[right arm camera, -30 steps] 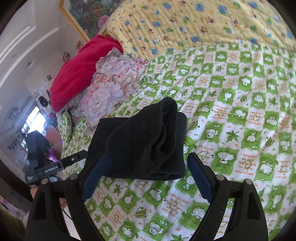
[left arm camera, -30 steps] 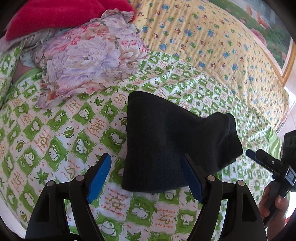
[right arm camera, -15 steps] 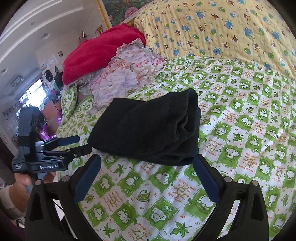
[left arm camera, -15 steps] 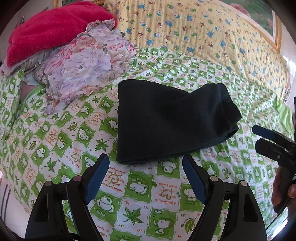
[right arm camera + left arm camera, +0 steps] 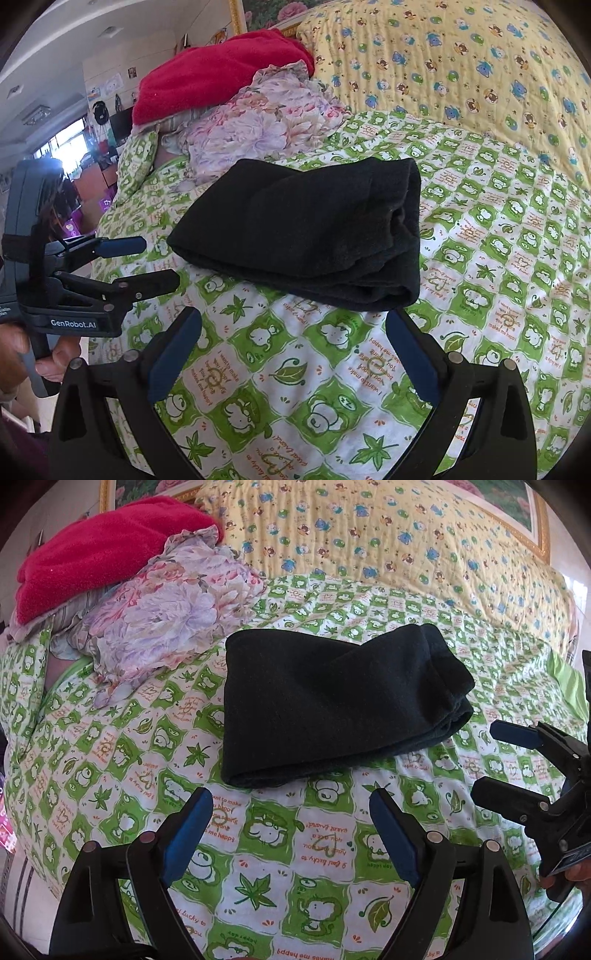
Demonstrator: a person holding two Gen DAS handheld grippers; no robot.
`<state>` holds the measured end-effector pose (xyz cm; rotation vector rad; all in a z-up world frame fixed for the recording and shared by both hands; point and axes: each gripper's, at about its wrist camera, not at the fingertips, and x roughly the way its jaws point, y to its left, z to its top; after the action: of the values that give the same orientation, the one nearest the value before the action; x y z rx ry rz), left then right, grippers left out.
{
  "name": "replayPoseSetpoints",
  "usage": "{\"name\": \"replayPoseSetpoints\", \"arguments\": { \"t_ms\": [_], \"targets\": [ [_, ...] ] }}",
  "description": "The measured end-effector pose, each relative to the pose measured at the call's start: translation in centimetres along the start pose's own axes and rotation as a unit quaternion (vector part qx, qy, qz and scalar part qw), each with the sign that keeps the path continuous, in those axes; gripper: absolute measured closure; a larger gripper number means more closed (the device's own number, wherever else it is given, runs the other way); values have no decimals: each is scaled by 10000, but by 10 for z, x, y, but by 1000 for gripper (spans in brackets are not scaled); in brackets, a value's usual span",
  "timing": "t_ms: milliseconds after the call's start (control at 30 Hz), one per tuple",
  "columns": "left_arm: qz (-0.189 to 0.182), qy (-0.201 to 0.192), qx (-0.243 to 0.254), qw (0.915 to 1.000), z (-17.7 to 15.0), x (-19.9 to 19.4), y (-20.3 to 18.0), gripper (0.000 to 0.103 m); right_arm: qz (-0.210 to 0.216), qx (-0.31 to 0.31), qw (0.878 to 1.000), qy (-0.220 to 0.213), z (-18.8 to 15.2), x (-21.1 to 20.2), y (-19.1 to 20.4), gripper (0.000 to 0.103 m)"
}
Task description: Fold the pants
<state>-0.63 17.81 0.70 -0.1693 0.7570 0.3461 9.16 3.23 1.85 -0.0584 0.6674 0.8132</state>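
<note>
We see the folded black pants [image 5: 332,705] lying on the bed [image 5: 295,849]. Our left hand-held gripper [image 5: 291,823] is opening, nothing between its jaws; our right hand-held gripper [image 5: 291,347] is released and empty.

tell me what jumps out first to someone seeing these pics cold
The folded black pants lie alone mid-bed on the green-and-white checked sheet, untouched. Behind them to the left a floral cloth is heaped under a red blanket. The left gripper, jaws opening, and the open right gripper hold nothing.
</note>
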Motion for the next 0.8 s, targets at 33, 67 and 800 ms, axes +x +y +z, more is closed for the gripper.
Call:
{"name": "replayPoseSetpoints", "arguments": {
  "t_ms": [33,67,800],
  "targets": [
    [-2,-10,5,10000,-1,0,0,15,-14,-21,10000,3,0,0,1,3],
    [-8,-12,11,10000,-1,1,0,14,-12,-48,10000,14,-1,2,1,3],
    [-10,73,82,9999,0,12,-4,13,-3,-1,10000,58,2,13,0,3]
  ]
}}
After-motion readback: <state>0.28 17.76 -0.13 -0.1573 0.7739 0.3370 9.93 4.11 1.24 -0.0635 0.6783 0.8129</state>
